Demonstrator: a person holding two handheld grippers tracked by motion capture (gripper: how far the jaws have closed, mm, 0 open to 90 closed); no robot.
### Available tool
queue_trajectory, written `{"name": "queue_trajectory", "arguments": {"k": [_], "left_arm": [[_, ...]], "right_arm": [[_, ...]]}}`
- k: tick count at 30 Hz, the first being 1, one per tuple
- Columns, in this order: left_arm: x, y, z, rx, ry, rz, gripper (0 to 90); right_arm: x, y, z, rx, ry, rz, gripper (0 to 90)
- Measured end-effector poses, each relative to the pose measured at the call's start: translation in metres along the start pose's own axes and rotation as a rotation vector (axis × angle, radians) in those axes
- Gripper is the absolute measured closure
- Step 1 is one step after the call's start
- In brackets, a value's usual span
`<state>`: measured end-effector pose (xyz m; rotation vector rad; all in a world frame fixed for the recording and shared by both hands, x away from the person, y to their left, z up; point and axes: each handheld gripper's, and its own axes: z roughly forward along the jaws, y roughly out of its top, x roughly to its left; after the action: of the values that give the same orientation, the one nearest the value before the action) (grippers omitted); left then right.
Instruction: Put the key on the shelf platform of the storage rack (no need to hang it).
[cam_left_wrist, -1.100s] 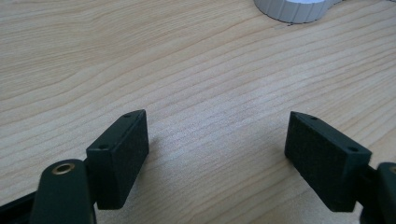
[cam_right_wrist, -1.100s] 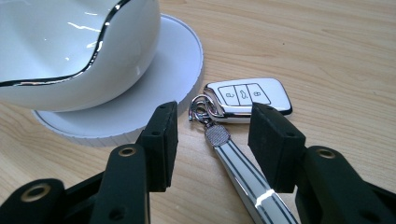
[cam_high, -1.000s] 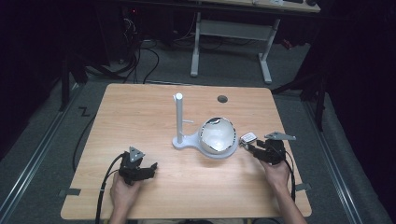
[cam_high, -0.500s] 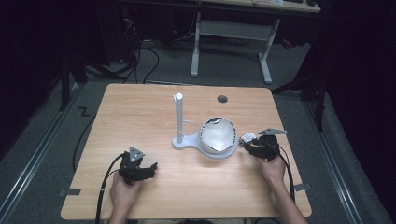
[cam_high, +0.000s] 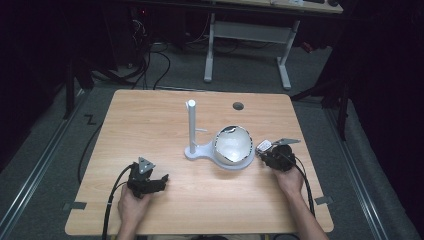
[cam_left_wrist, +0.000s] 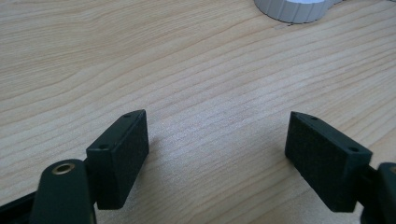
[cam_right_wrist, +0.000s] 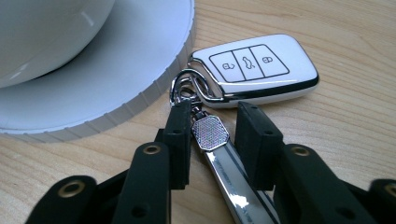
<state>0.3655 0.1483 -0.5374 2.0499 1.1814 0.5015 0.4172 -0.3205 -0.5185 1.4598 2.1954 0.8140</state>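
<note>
At four o'clock on the pale wood-grain worktop (cam_high: 200, 200), right gripper (cam_right_wrist: 212, 133) with fingers narrowed around, not clearly touching, a glossy white car key fob's (cam_right_wrist: 257, 65) chrome strap (cam_right_wrist: 219, 154), its lower end cut off. Just beside the ribbed white stand base (cam_right_wrist: 140, 84). At seven o'clock, left gripper (cam_left_wrist: 217, 154), matte black fingers spread wide.

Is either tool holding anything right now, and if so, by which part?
The right tool straddles the metal strap of the car key fob, jaws either side of it; a gap shows, so no firm grip yet. The left tool is open over the table, holding nothing.
</note>
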Motion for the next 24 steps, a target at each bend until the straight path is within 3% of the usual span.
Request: {"name": "queue_trajectory", "arguments": {"k": [5,14,24], "left_arm": [[0.000,0.000,0.000,0.001,-0.001,0.000,22.0],[0.000,0.000,0.000,0.001,-0.002,0.000,22.0],[0.000,0.000,0.000,0.000,-0.003,-0.002,22.0]], "right_arm": [[-0.001,0.000,0.000,0.002,-0.005,-0.020,74.0],[-0.002,0.000,0.000,-0.007,-0.012,-0.027,74.4],[-0.009,0.005,-0.025,-0.102,0.018,0.019,74.4]]}}
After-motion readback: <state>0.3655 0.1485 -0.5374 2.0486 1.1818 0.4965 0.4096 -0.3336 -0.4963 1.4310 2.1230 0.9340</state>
